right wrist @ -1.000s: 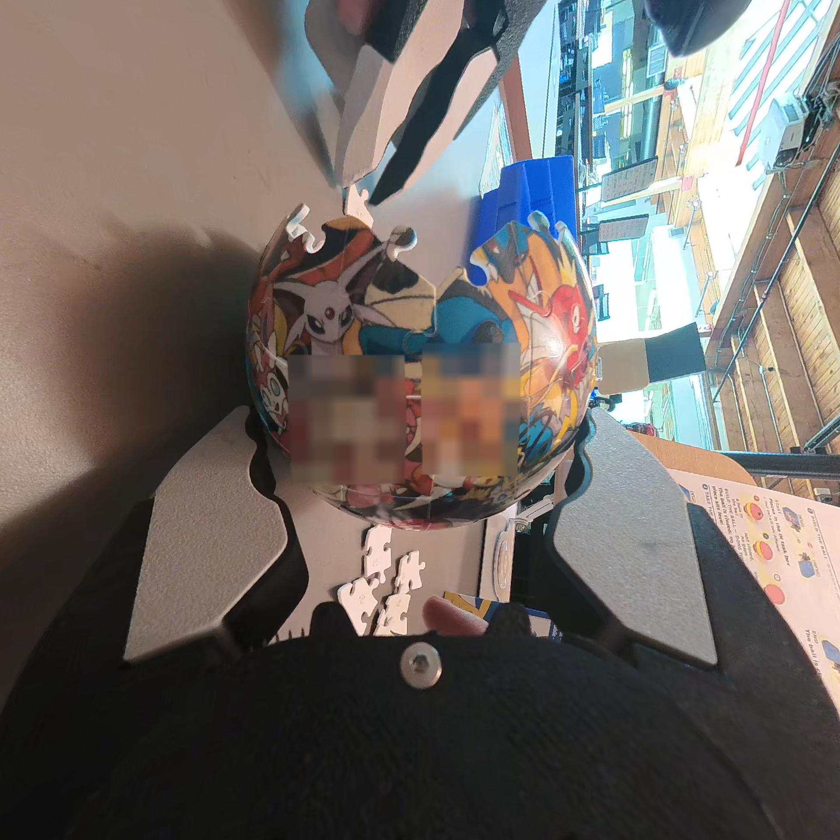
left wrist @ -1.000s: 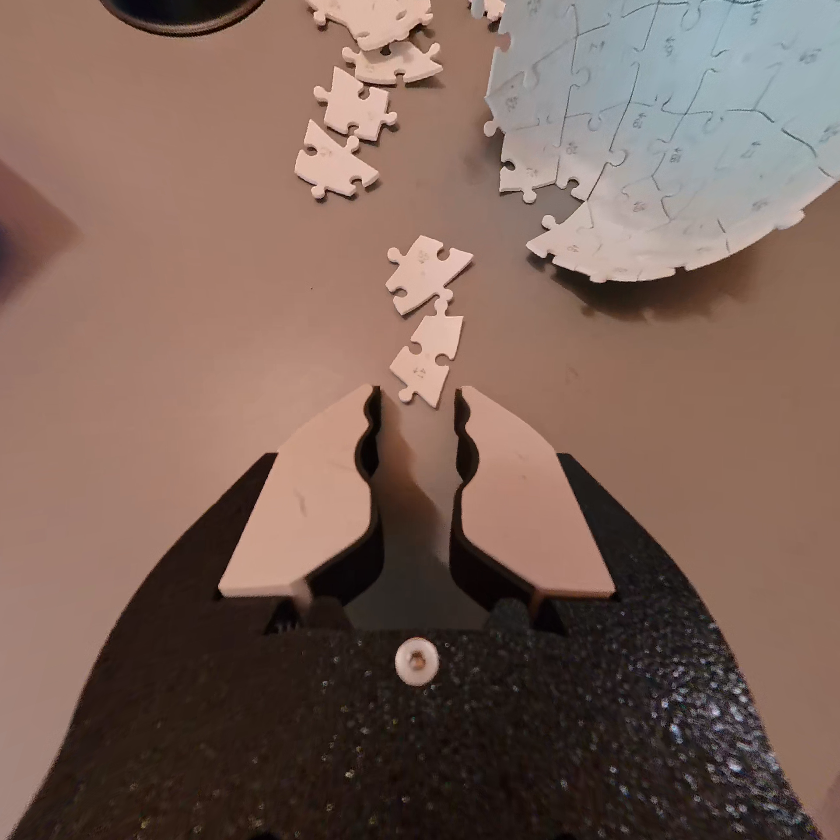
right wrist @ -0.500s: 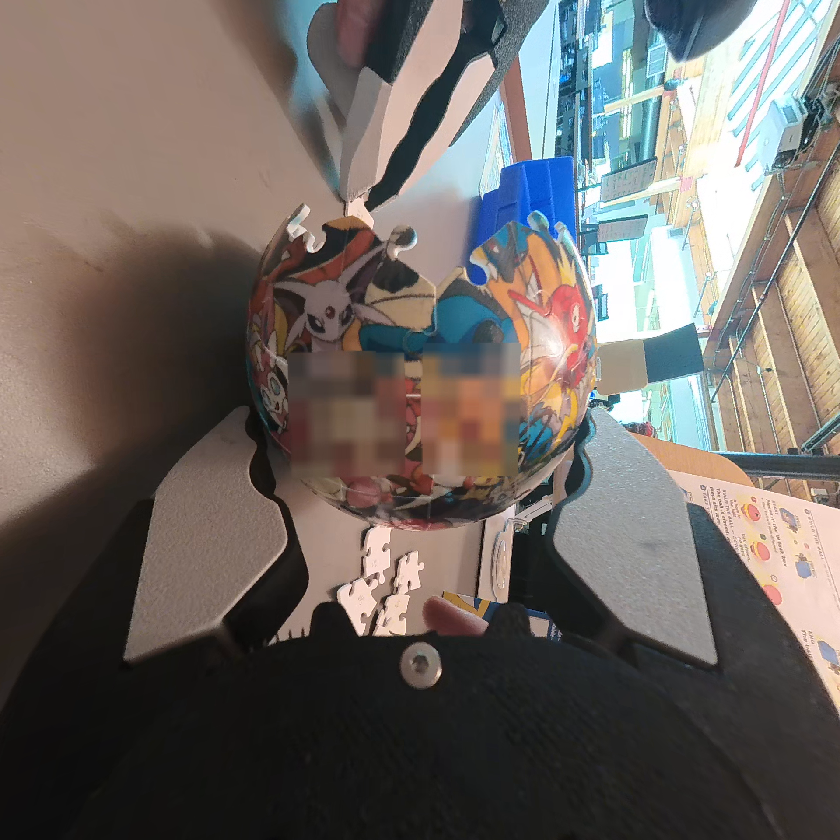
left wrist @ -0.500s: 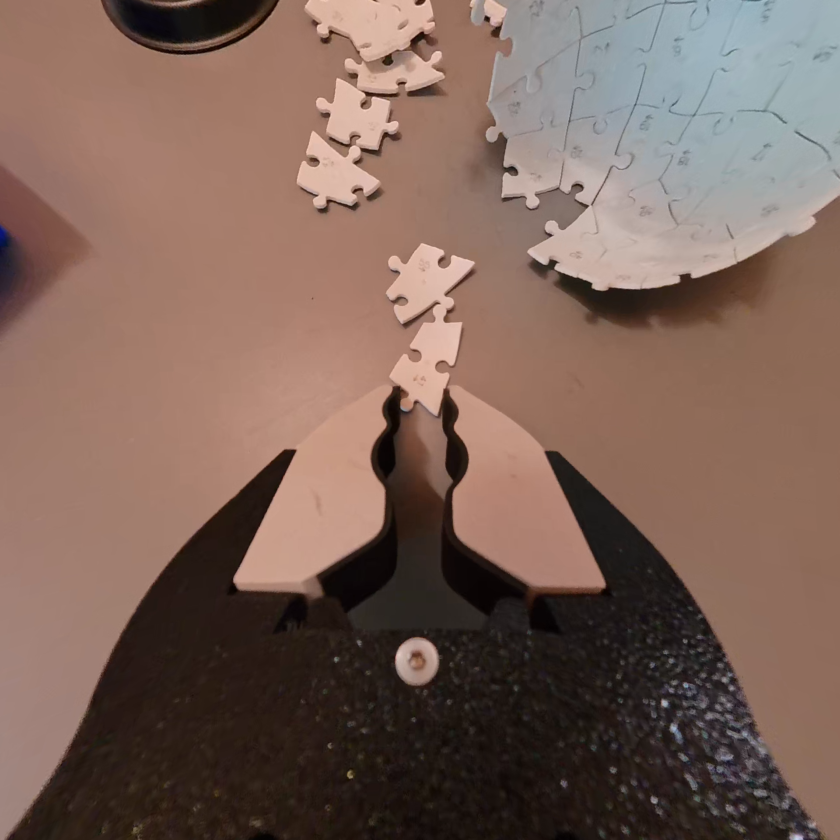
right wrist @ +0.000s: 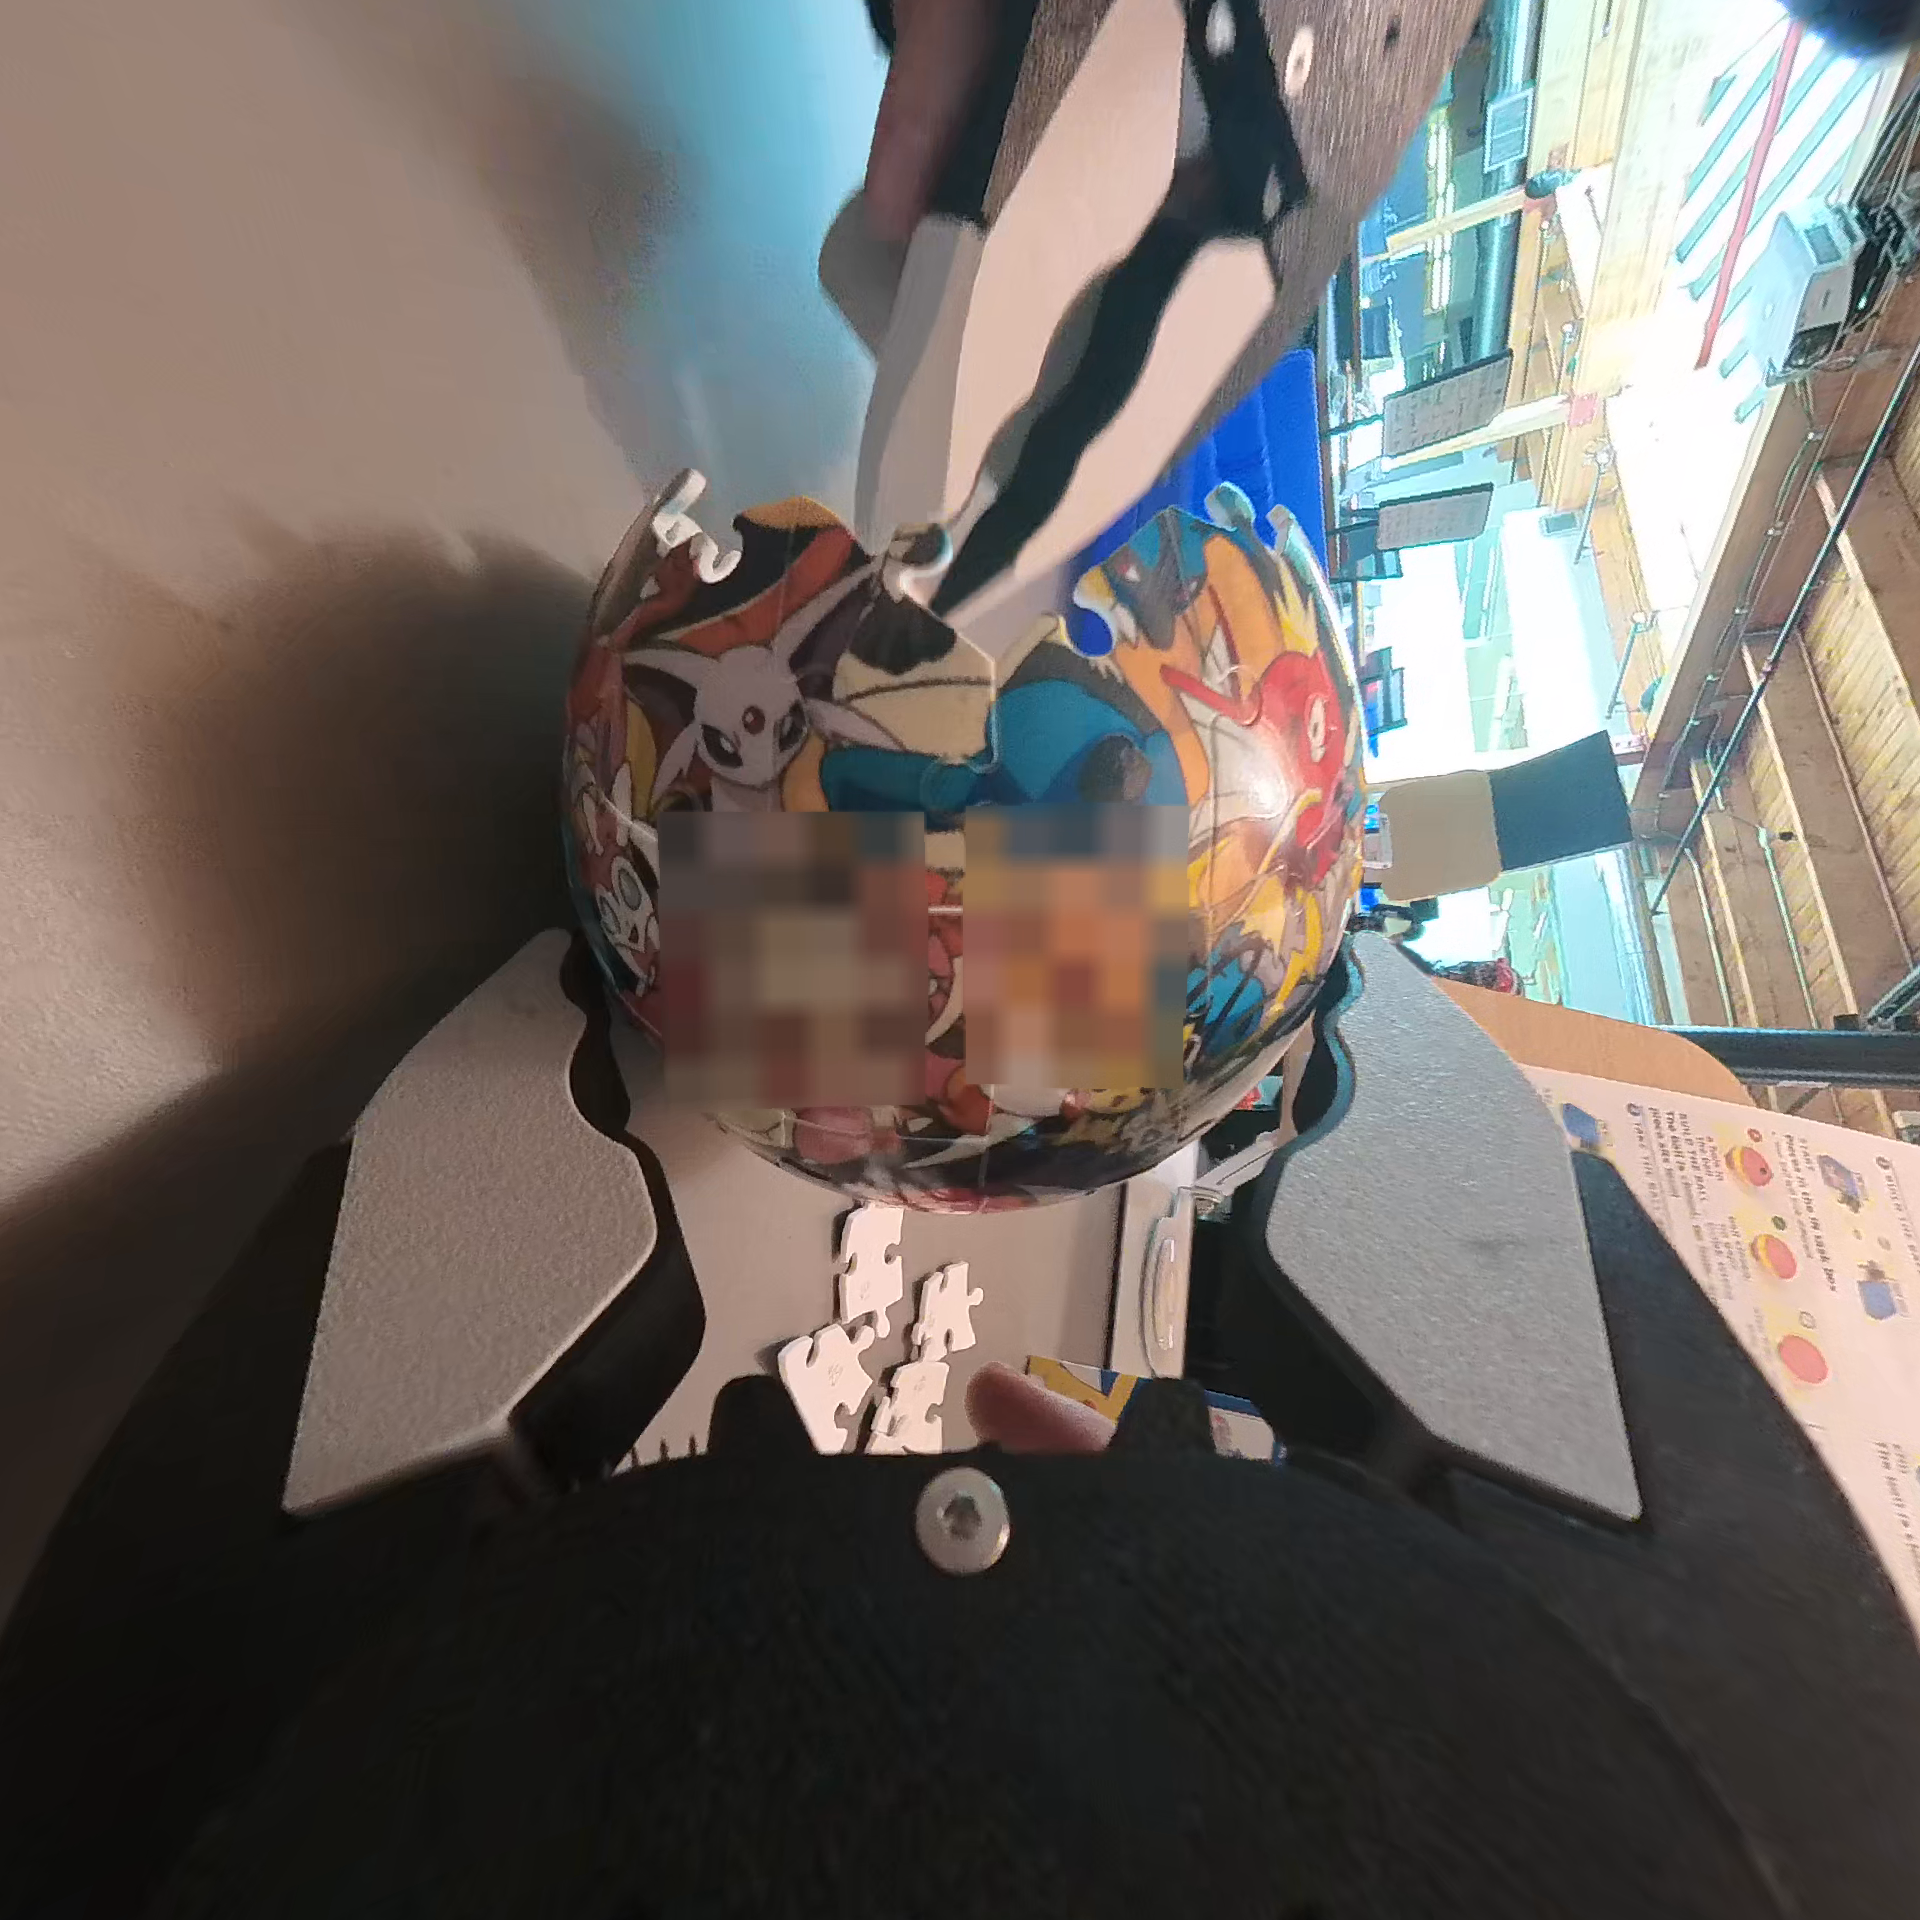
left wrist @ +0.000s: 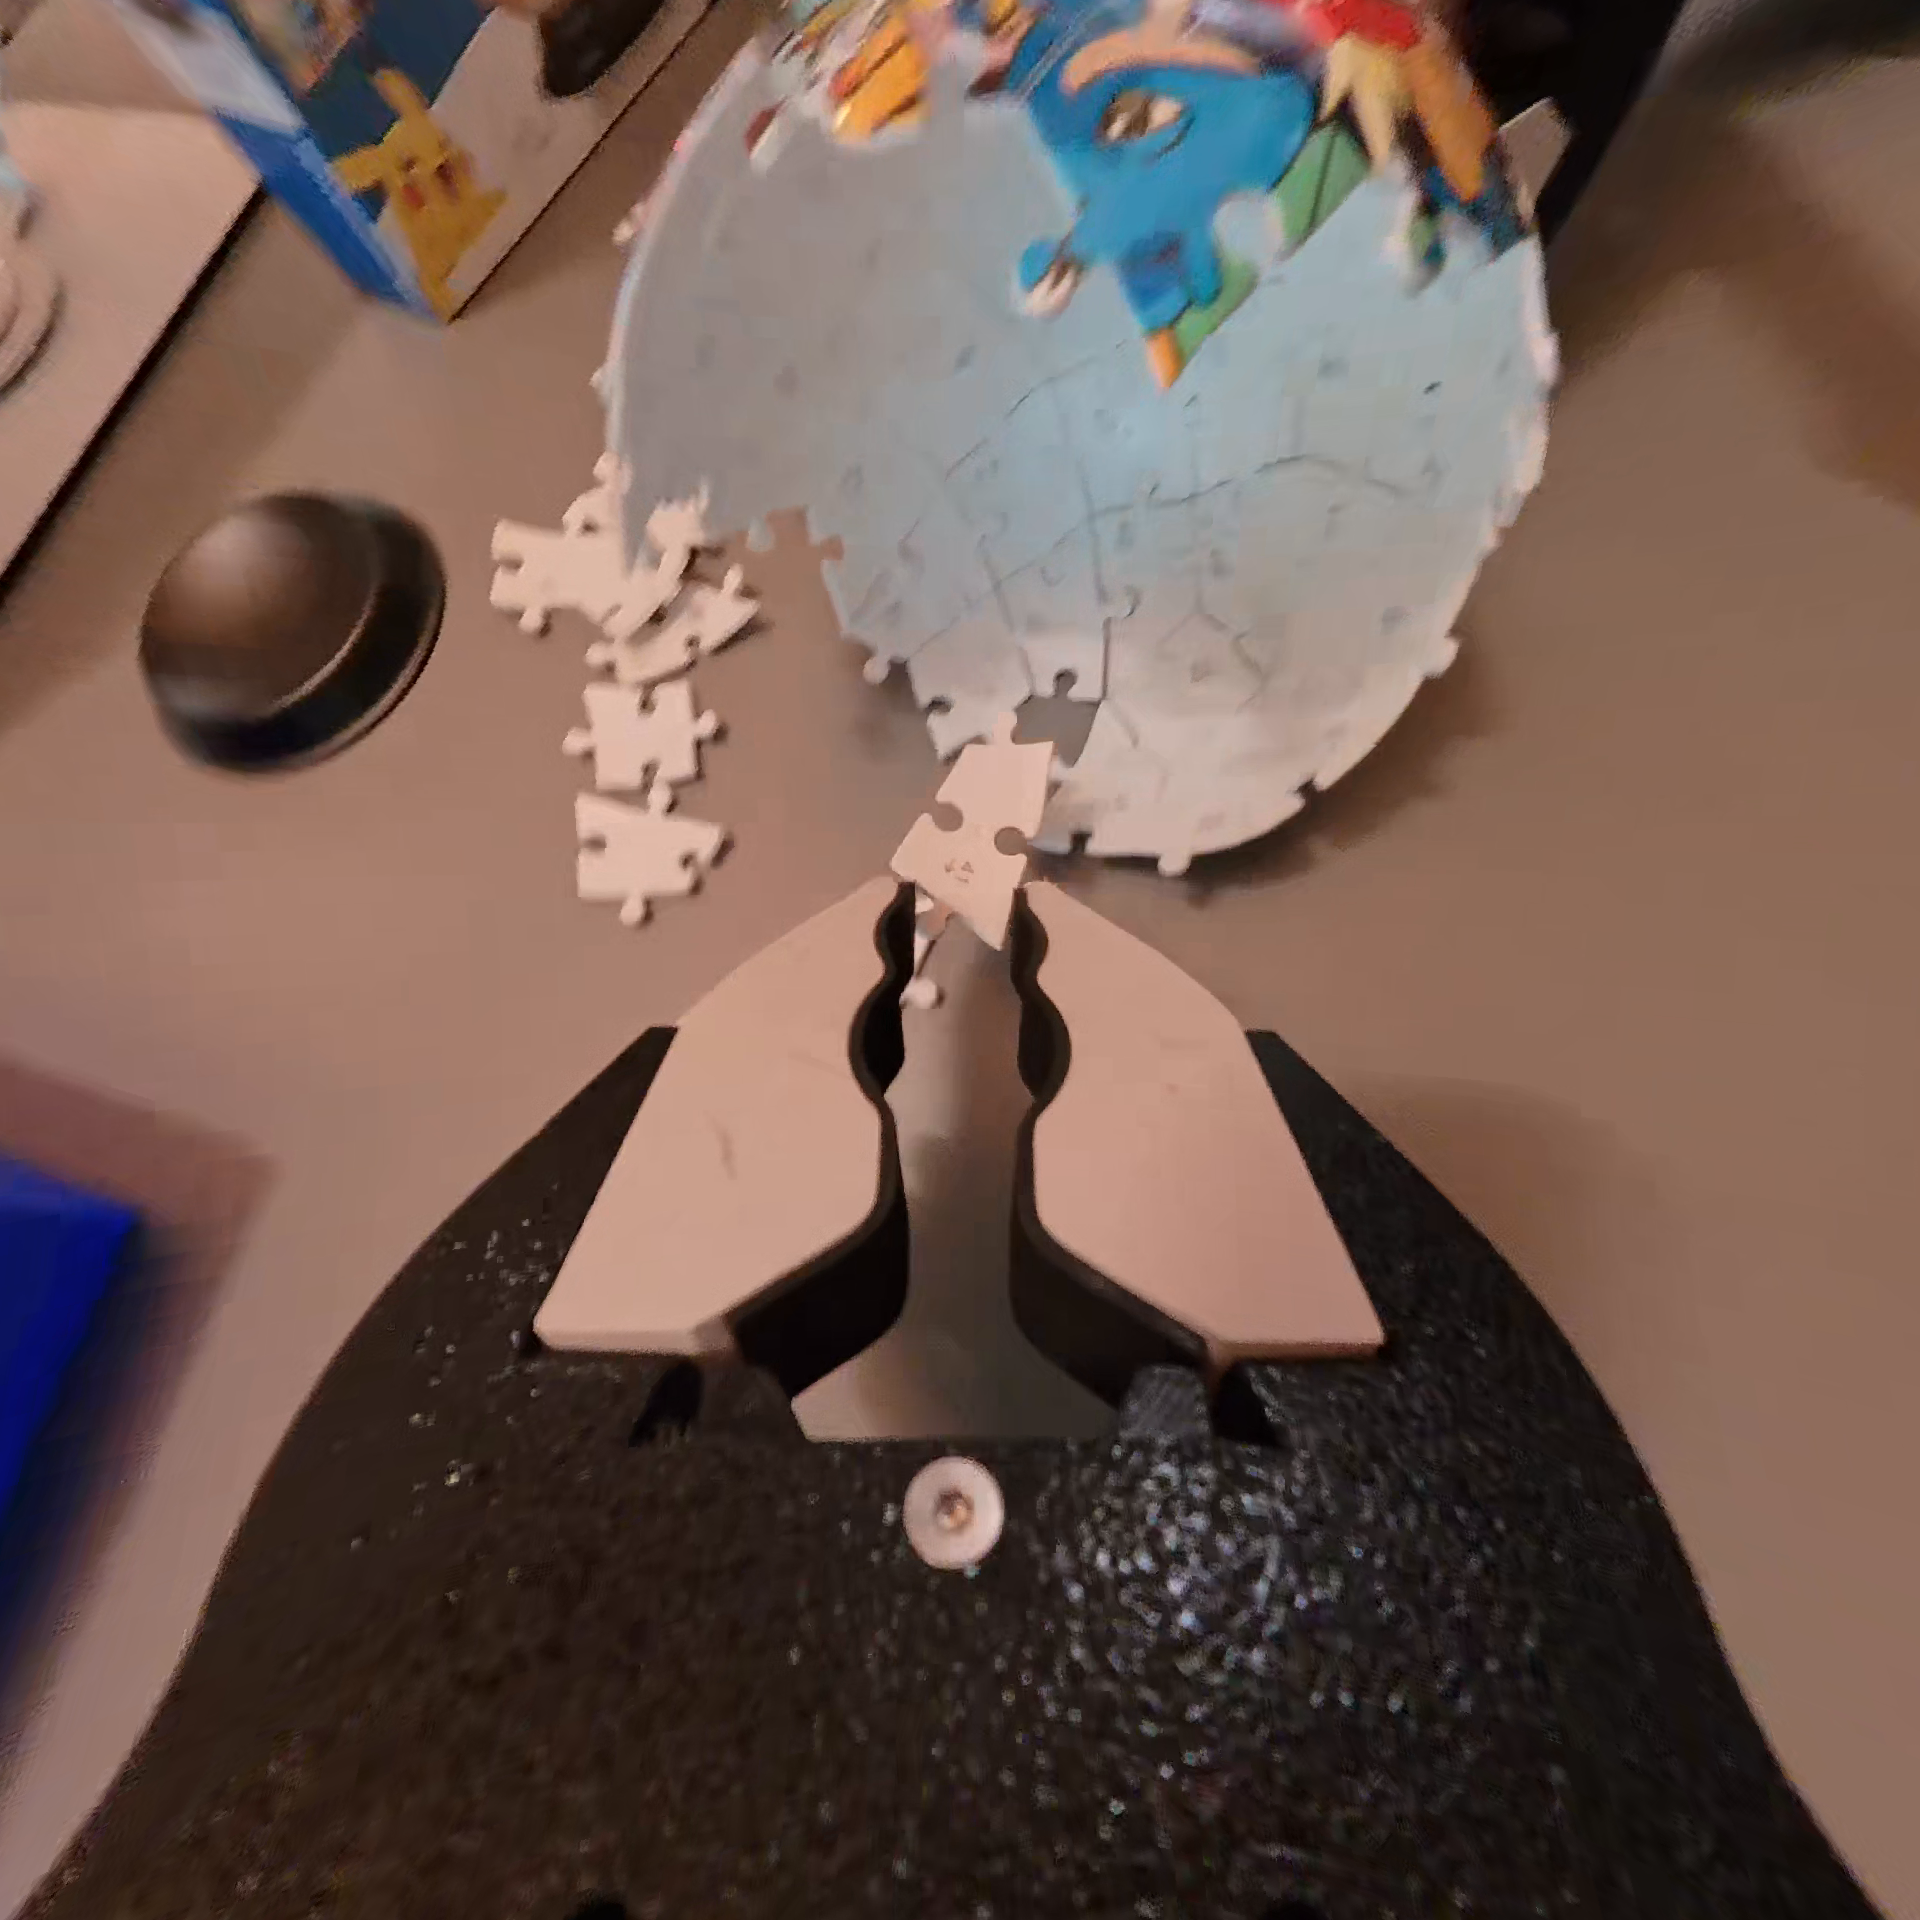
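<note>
While the puzzle shell is only partly built, this is how things lie, near to far:

Left gripper [left wrist: 961, 914]: jaws nearly together, pinching a white puzzle piece [left wrist: 971, 831] blank side up, raised to the shell's jagged lower rim.

Right gripper [right wrist: 961, 997]: spread wide, clamping the curved puzzle ball [right wrist: 966, 862] on both sides.

Ball: printed outside largely joined; pale inside faces the left wrist view; a notch gapes just beyond the held piece.

Loose pieces [left wrist: 634, 717]: several on the brown table [left wrist: 312, 987], unplaced.

Farther: a dark round stand [left wrist: 291, 644], then a blue box [left wrist: 364, 145].
</note>
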`<state>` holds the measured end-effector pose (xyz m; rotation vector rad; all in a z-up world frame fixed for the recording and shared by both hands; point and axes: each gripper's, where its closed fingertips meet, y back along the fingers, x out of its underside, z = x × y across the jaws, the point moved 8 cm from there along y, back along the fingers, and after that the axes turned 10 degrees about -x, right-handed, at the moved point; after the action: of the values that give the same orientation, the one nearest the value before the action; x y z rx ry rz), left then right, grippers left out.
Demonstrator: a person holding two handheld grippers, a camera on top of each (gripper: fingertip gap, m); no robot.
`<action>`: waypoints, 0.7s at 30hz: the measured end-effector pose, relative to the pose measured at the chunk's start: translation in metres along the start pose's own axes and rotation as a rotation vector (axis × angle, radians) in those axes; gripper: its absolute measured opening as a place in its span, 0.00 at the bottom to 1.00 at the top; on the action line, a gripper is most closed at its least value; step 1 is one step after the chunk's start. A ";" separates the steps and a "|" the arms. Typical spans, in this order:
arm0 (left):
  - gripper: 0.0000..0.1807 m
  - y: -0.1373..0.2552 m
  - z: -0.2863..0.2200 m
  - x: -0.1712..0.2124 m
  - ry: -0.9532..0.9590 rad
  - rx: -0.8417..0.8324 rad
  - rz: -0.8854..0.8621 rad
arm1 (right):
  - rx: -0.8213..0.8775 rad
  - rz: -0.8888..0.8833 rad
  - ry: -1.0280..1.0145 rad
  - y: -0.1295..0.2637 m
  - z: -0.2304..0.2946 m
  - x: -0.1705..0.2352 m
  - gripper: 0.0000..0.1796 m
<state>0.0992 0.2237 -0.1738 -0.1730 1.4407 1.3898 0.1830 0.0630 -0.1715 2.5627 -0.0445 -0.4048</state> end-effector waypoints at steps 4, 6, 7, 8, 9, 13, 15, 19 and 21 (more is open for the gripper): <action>0.09 -0.020 0.002 -0.009 -0.058 0.104 -0.023 | -0.002 0.002 -0.004 0.000 0.000 0.000 0.71; 0.09 -0.026 0.003 -0.010 -0.073 0.152 -0.020 | -0.001 0.005 0.004 0.000 0.000 -0.001 0.71; 0.09 -0.028 0.003 -0.010 -0.077 0.169 -0.016 | 0.000 0.006 0.006 0.000 0.000 -0.001 0.71; 0.09 -0.030 0.004 -0.010 -0.080 0.185 -0.004 | 0.000 0.006 0.008 0.000 0.000 -0.001 0.71; 0.09 -0.031 0.003 -0.010 -0.087 0.201 0.008 | 0.000 0.006 0.008 0.000 0.000 -0.001 0.71; 0.09 -0.035 0.003 -0.013 -0.110 0.223 0.032 | 0.000 0.005 0.013 0.000 0.000 -0.001 0.70; 0.09 -0.038 0.003 -0.014 -0.105 0.228 0.041 | 0.000 0.008 0.019 0.001 0.000 -0.001 0.70; 0.09 -0.041 0.003 -0.013 -0.078 0.238 0.036 | 0.001 0.009 0.015 0.002 0.000 0.000 0.70; 0.09 -0.041 0.002 -0.015 -0.056 0.244 0.015 | 0.004 0.007 0.012 0.002 0.000 0.001 0.70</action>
<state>0.1358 0.2051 -0.1883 0.0330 1.5528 1.2095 0.1837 0.0613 -0.1709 2.5678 -0.0501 -0.3866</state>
